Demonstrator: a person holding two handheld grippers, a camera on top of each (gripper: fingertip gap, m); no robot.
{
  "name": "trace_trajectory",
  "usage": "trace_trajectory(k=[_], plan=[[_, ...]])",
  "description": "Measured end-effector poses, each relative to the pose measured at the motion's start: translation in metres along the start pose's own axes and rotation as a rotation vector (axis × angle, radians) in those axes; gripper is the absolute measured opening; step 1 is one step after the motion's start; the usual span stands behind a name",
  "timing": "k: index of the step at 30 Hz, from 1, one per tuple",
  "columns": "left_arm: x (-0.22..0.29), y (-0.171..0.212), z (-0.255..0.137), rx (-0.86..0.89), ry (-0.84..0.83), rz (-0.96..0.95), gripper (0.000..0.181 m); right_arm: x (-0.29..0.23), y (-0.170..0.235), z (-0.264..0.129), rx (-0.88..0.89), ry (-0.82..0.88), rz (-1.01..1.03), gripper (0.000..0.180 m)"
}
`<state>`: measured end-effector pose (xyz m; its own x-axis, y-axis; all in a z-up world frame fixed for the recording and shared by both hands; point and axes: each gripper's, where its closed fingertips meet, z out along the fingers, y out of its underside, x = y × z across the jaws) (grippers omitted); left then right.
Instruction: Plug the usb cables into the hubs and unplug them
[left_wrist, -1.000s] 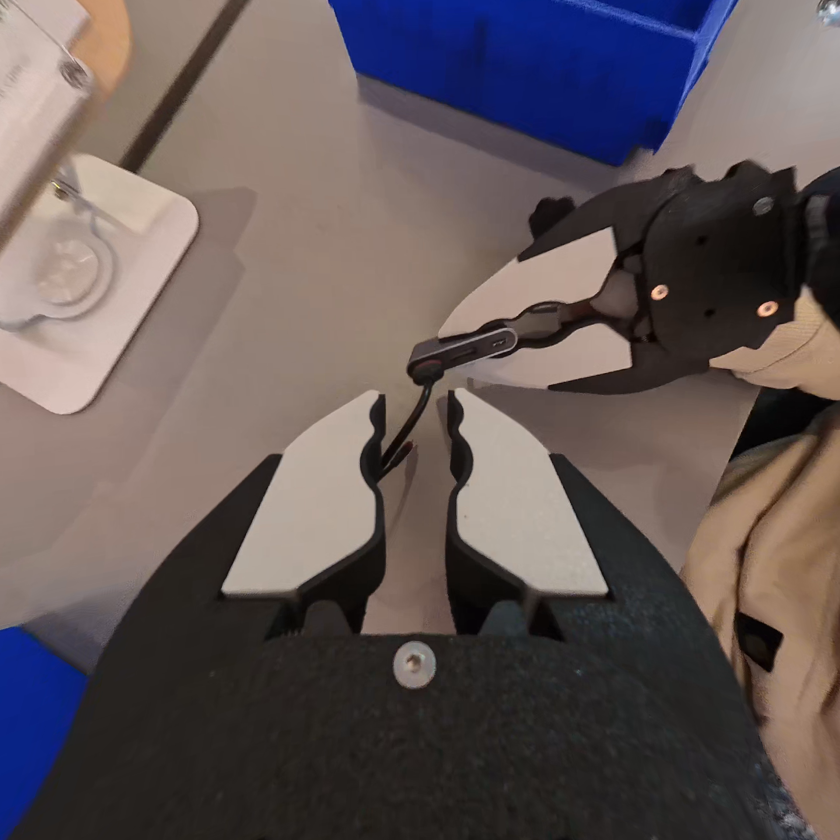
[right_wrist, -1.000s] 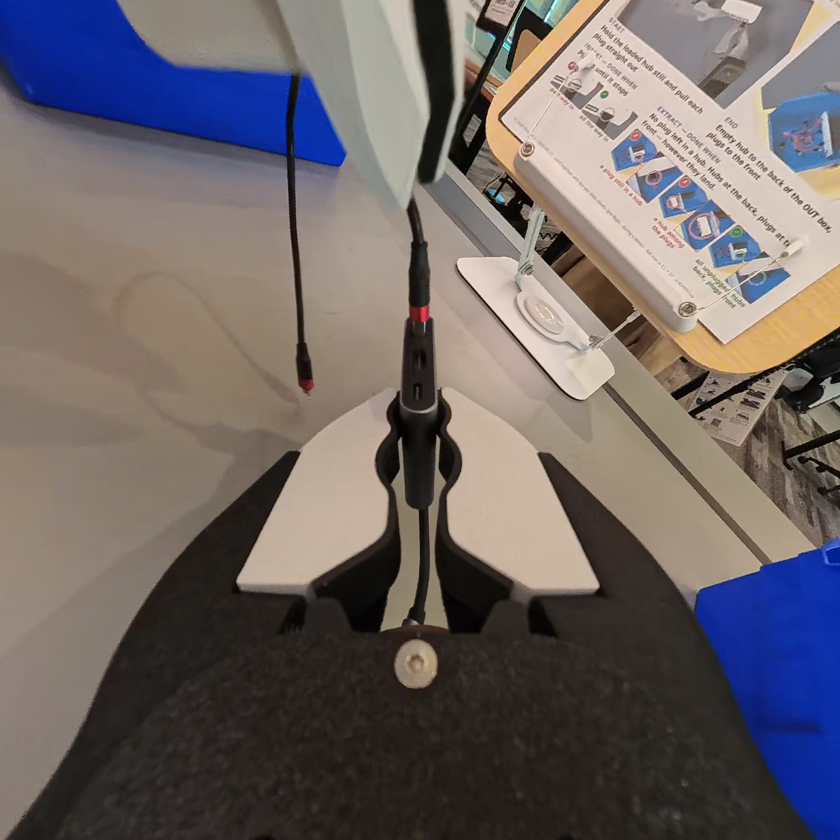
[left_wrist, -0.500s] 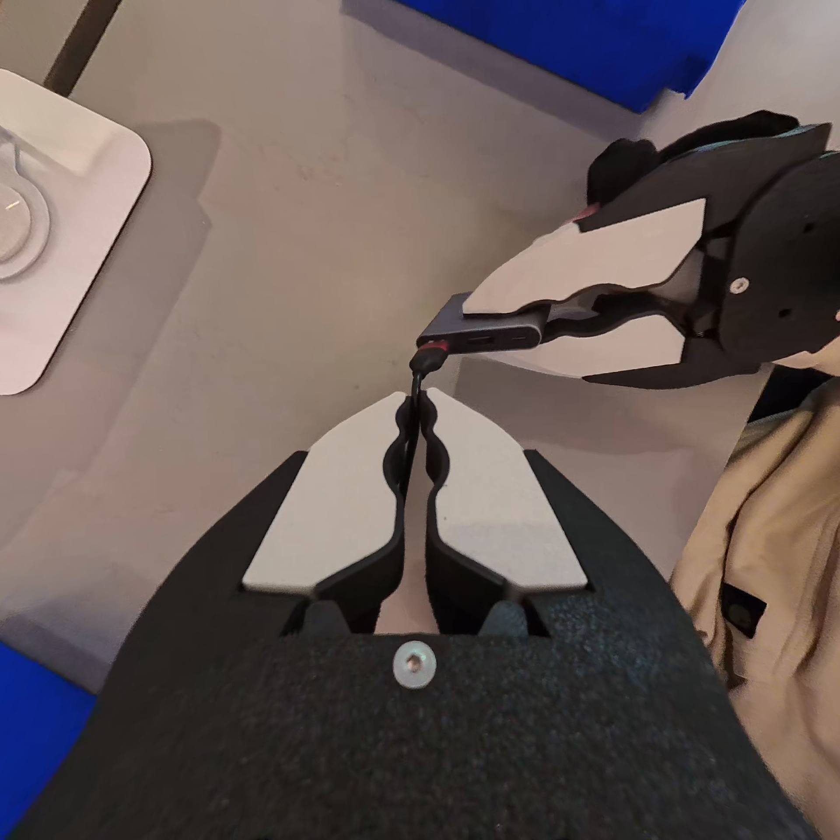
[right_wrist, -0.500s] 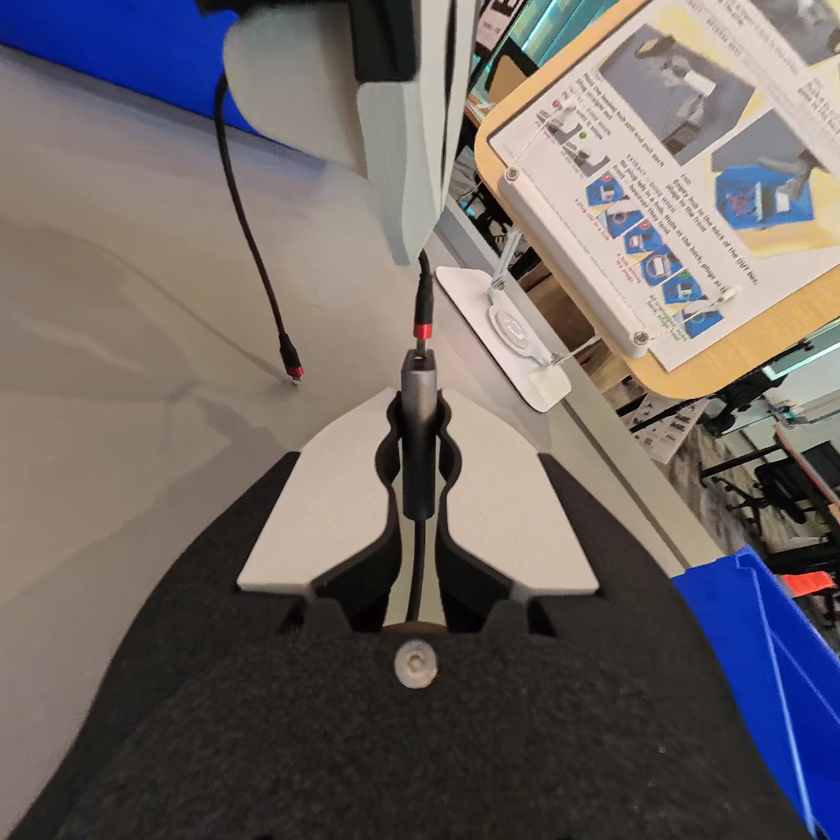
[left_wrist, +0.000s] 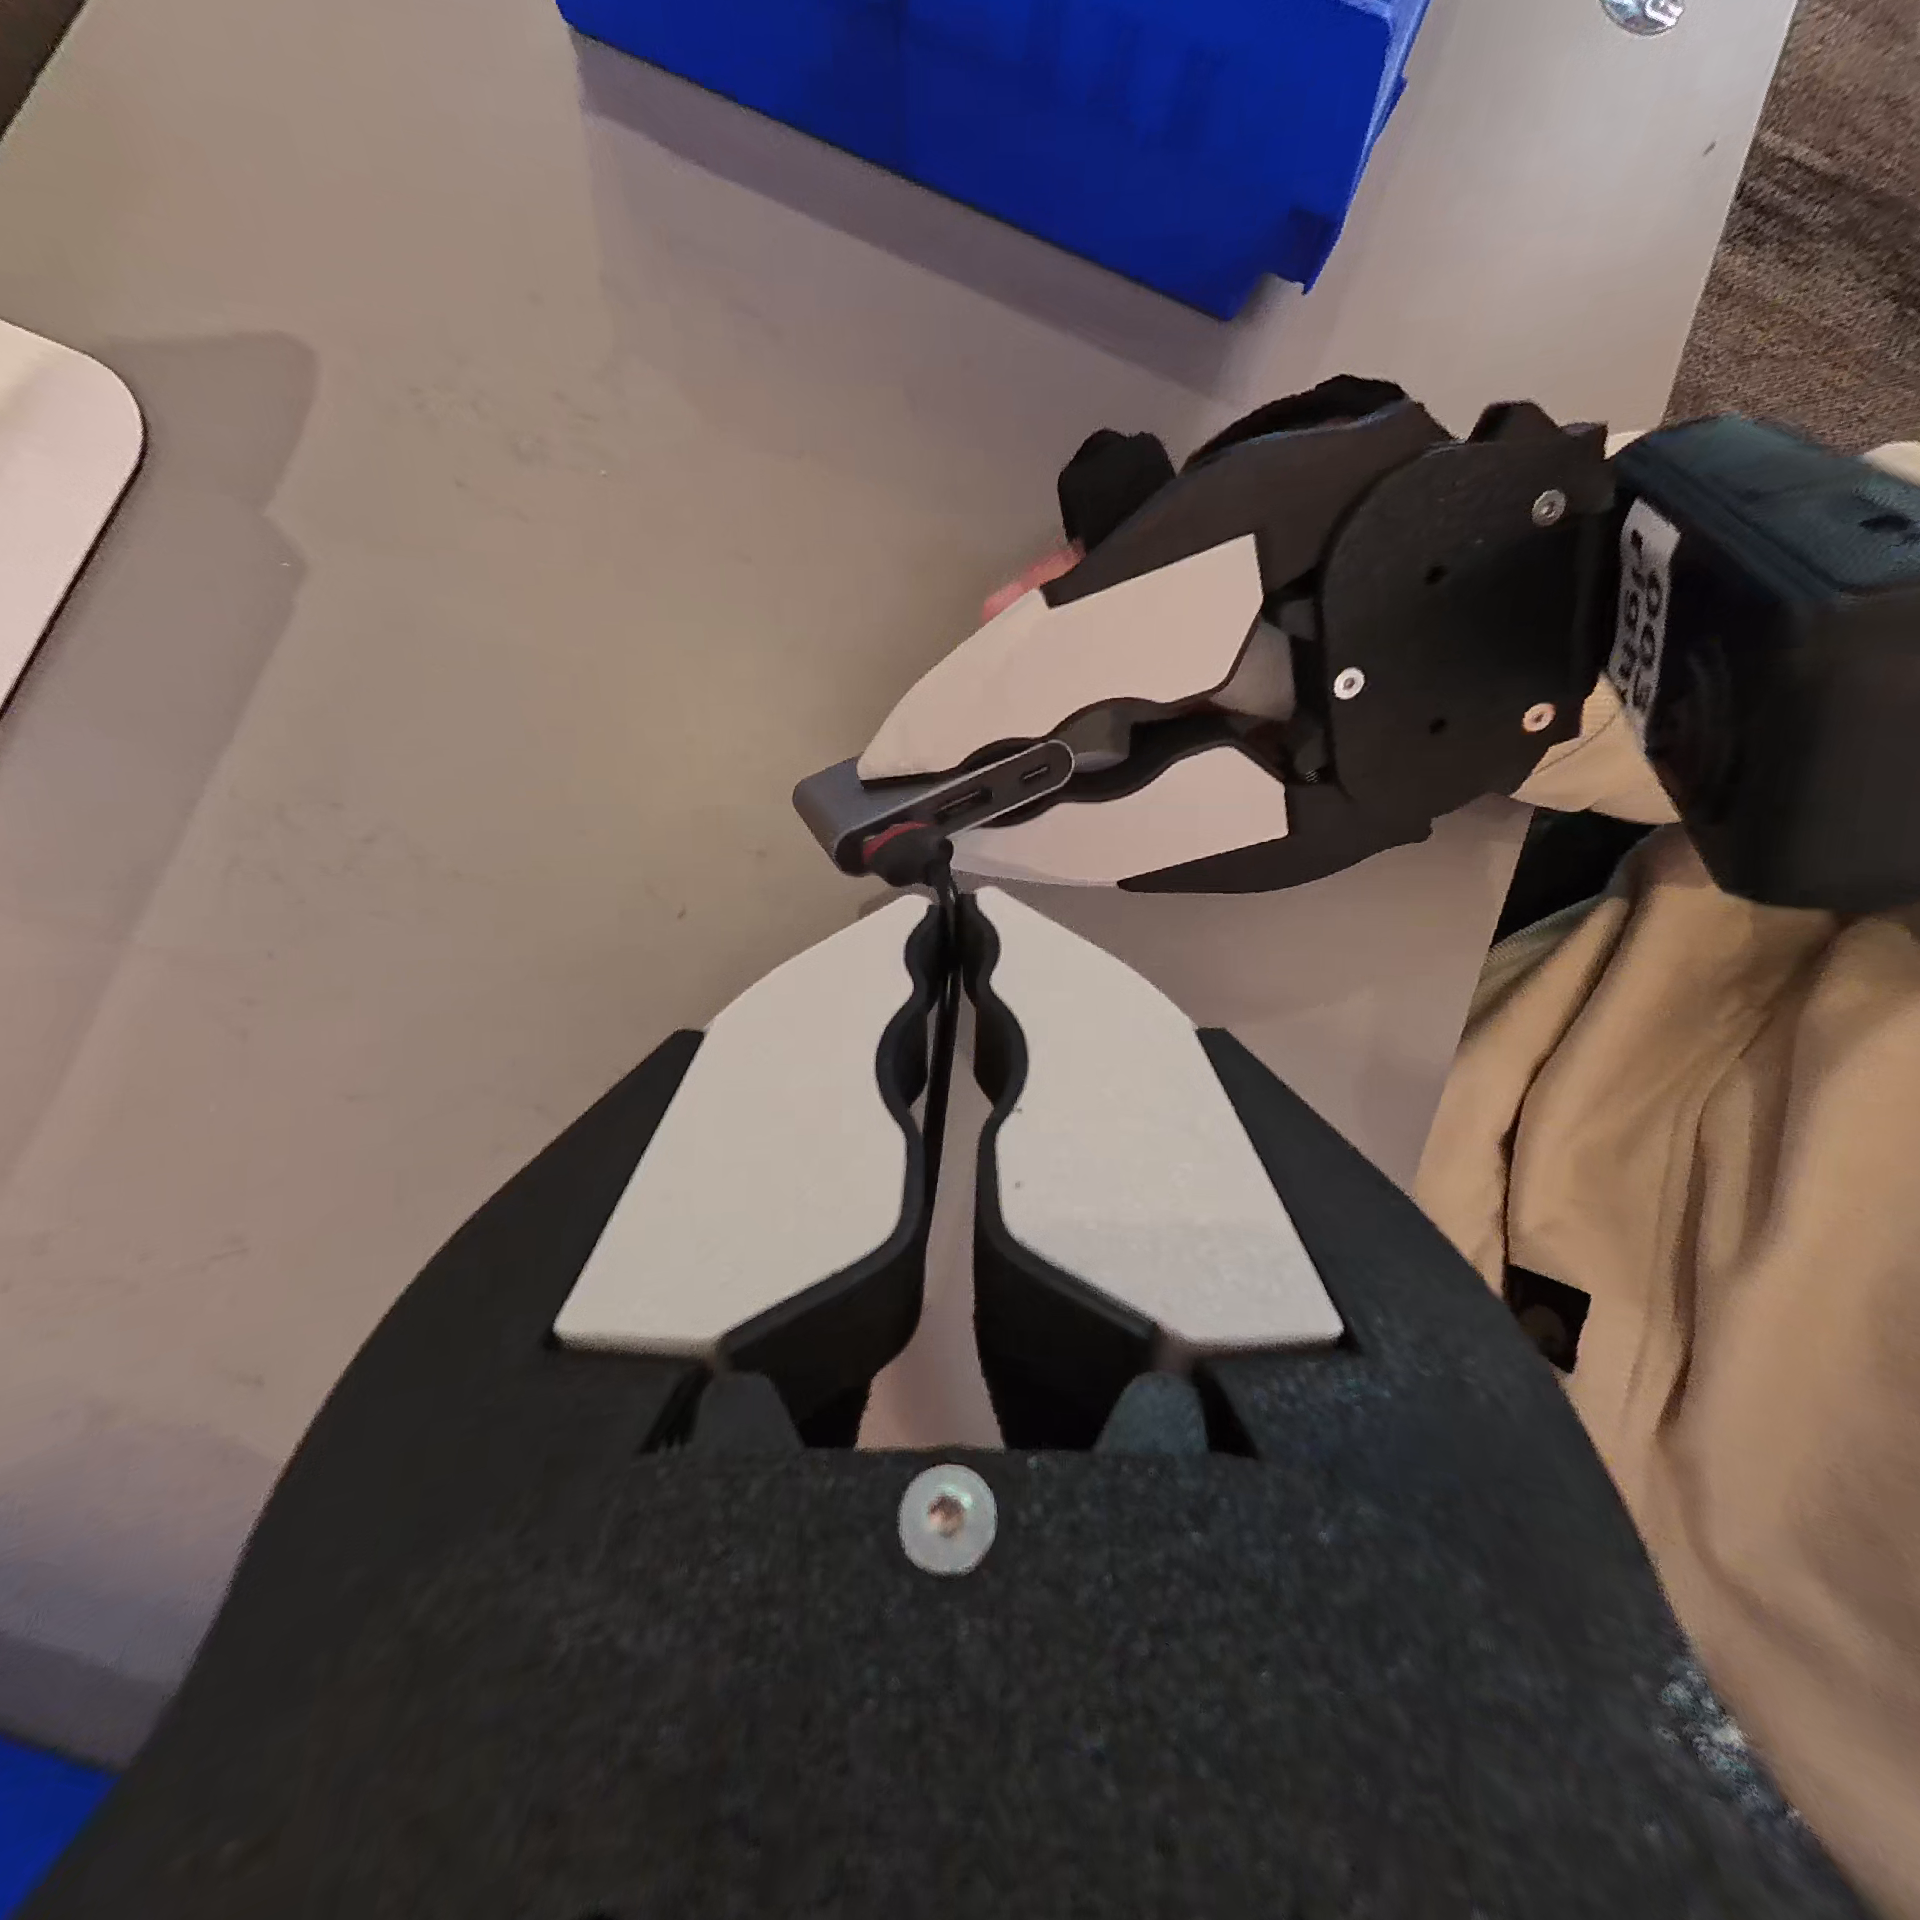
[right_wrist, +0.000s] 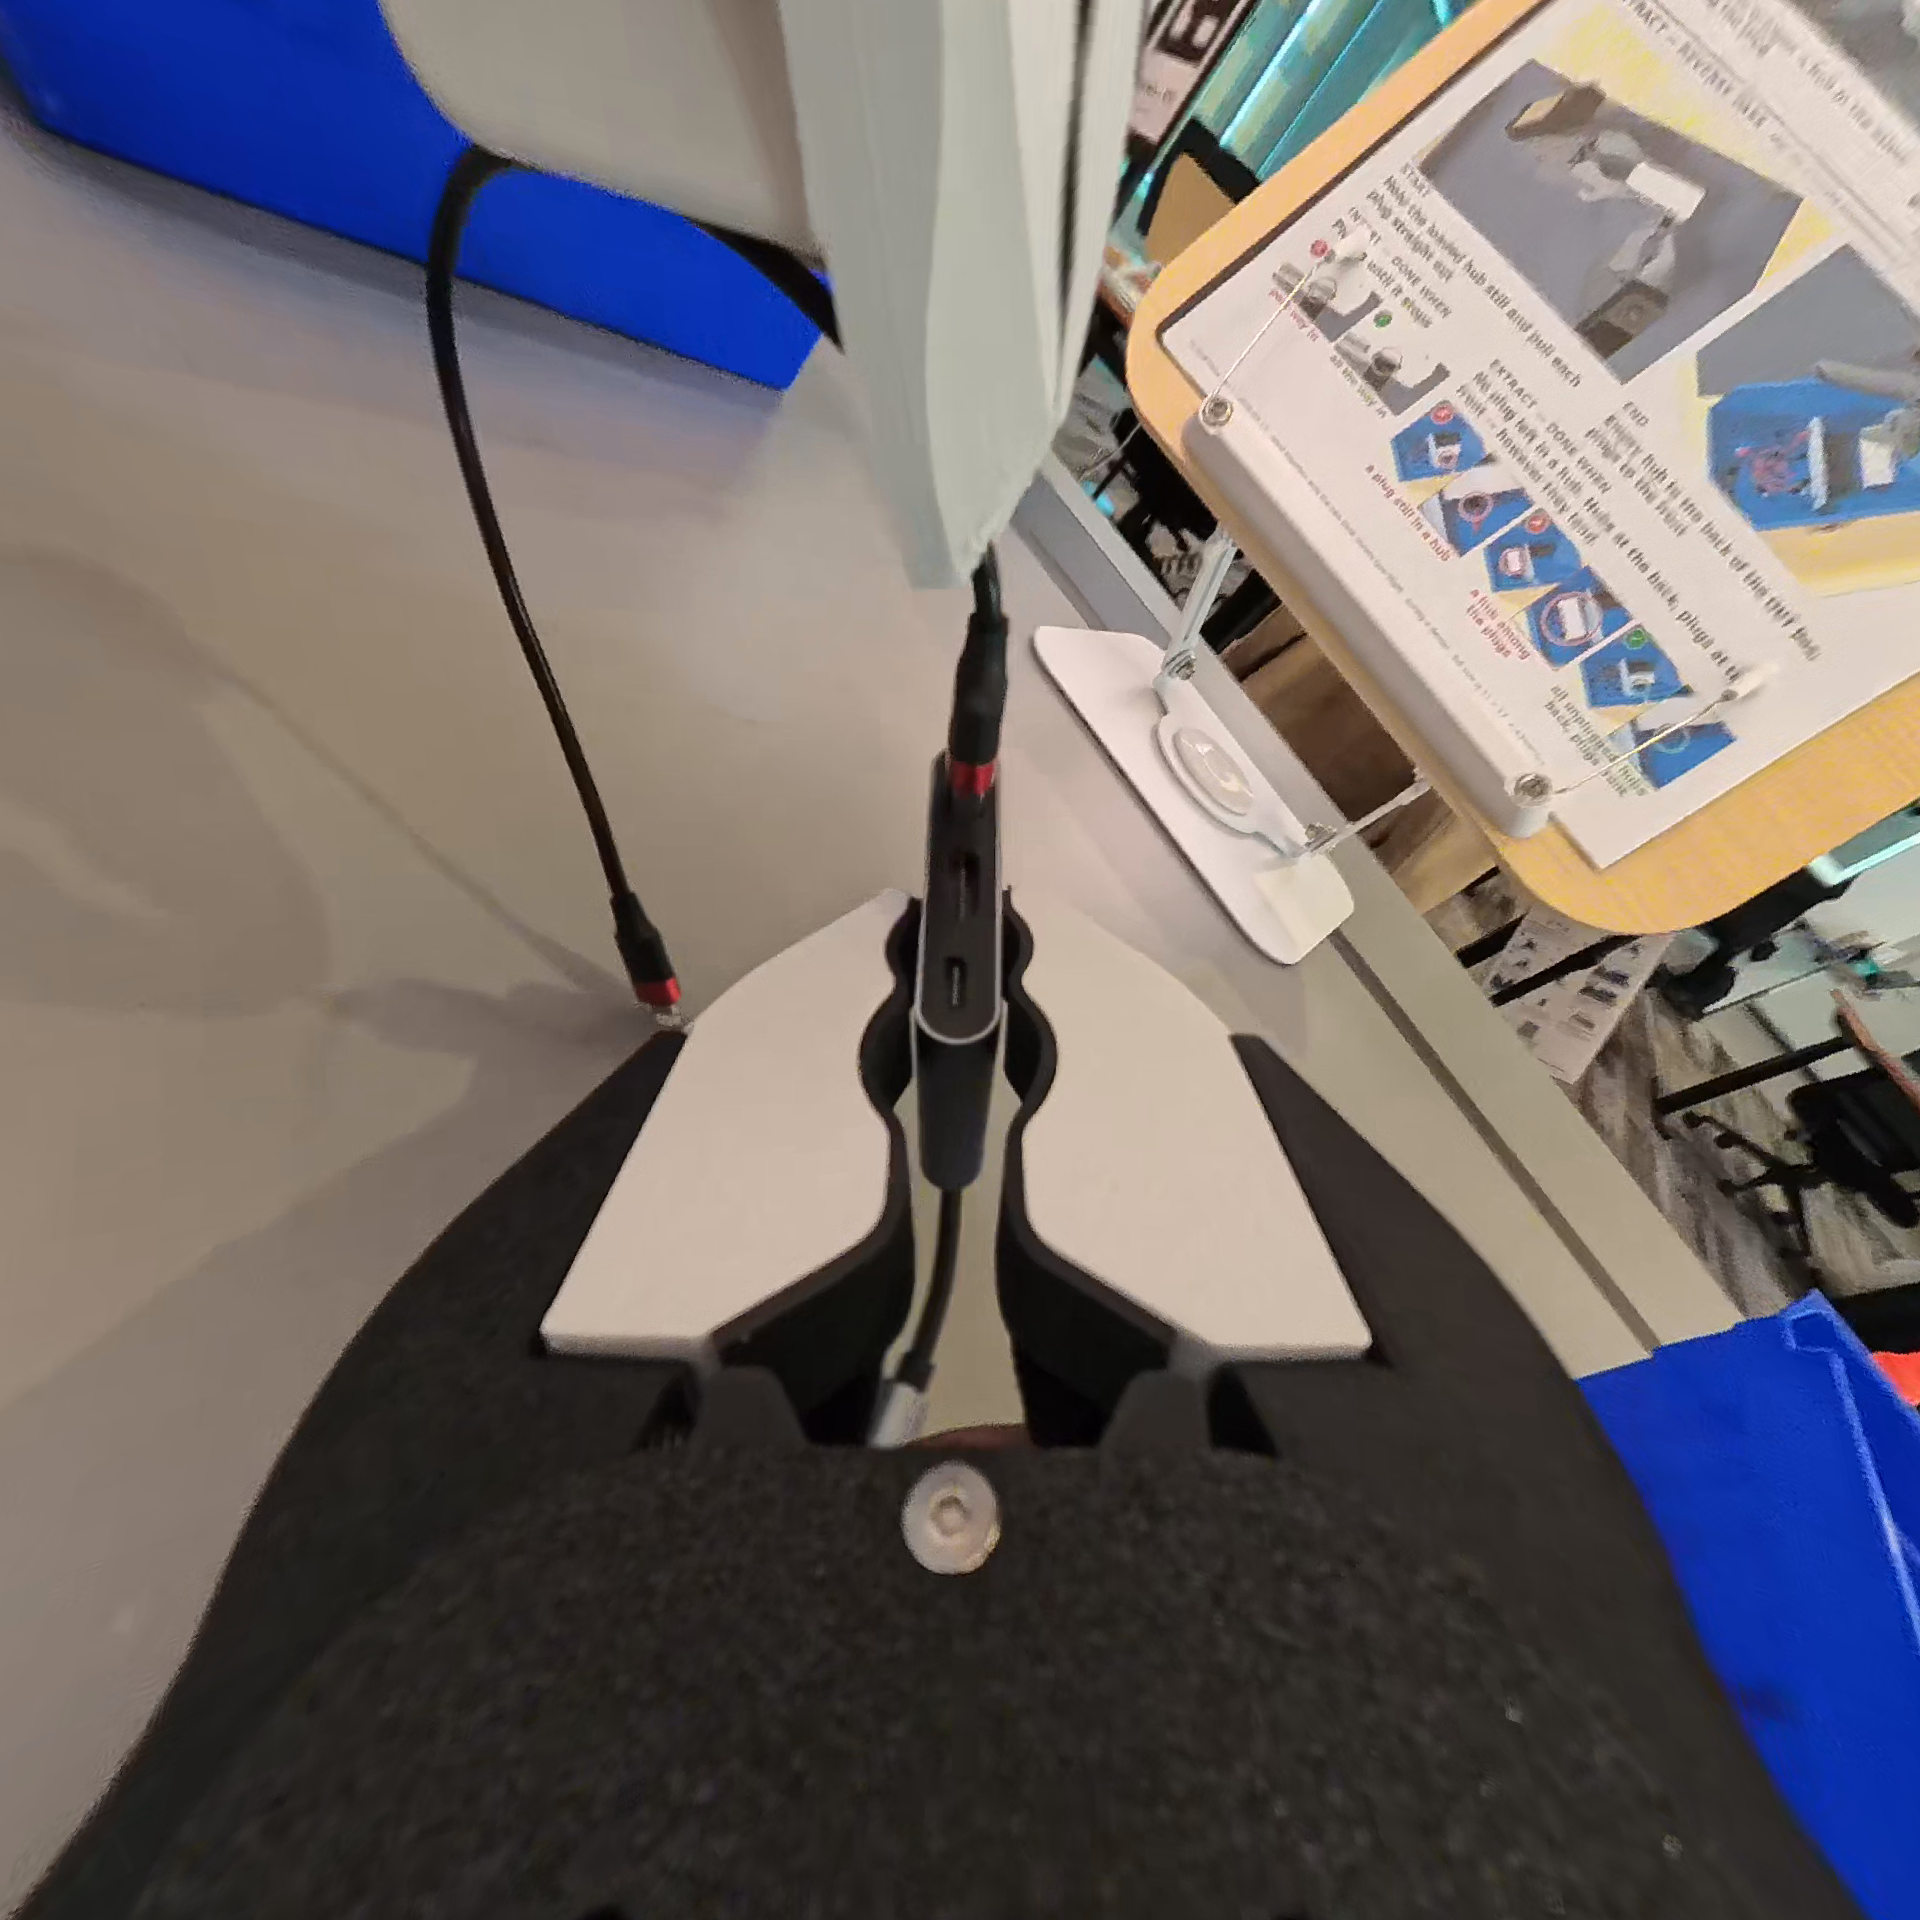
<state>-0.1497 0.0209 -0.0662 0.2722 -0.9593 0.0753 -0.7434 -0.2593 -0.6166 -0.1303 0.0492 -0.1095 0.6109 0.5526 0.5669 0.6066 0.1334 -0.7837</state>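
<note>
From the left wrist view, the left claw (left_wrist: 948, 920) is pinched nearly closed on a thin black cable (left_wrist: 938, 1049), which runs up between its grey fingers (left_wrist: 790, 1132) to a red-ringed plug (left_wrist: 906, 844). That plug is seated in the end of a slim grey hub (left_wrist: 935, 802). The right claw (left_wrist: 904, 821) reaches in from the right and clamps the hub flat between its two fingers, above the pale grey bench (left_wrist: 468, 644). A blue bin (left_wrist: 1039, 135) stands on the bench at the far side, and a tan sleeve (left_wrist: 1683, 1195) fills the right edge.

From the right wrist view, the right claw (right_wrist: 958, 966) is closed on the hub (right_wrist: 958, 977), gripping its body so that its ported edge faces the camera and its own short lead trails back toward the claw's base. The red-ringed plug (right_wrist: 971, 764) sits in the hub's far end, and the cable (right_wrist: 985, 603) rises from it into the left claw (right_wrist: 961, 551), which hangs down from the top, blurred. The cable loops out again at the left and dangles, its free end (right_wrist: 652, 987) hanging just above the bench (right_wrist: 260, 727). A blue bin (right_wrist: 260, 135) lies beyond; another blue bin (right_wrist: 1787, 1558) shows at lower right. An instruction sheet (right_wrist: 1621, 416) on a white stand (right_wrist: 1195, 790) stands at the bench's right edge.
</note>
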Motion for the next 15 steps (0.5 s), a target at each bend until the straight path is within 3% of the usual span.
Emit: trace_trajectory(k=[12,15], plan=[[-0.008,0.006,0.015,-0.095,-0.175,0.127,0.003,0.004,0.004,-0.007,-0.059,0.056,-0.083,0.012],[-0.008,0.004,0.016,-0.073,-0.138,0.087,0.002,0.009,0.005,-0.010,-0.057,0.075,-0.059,0.012]])
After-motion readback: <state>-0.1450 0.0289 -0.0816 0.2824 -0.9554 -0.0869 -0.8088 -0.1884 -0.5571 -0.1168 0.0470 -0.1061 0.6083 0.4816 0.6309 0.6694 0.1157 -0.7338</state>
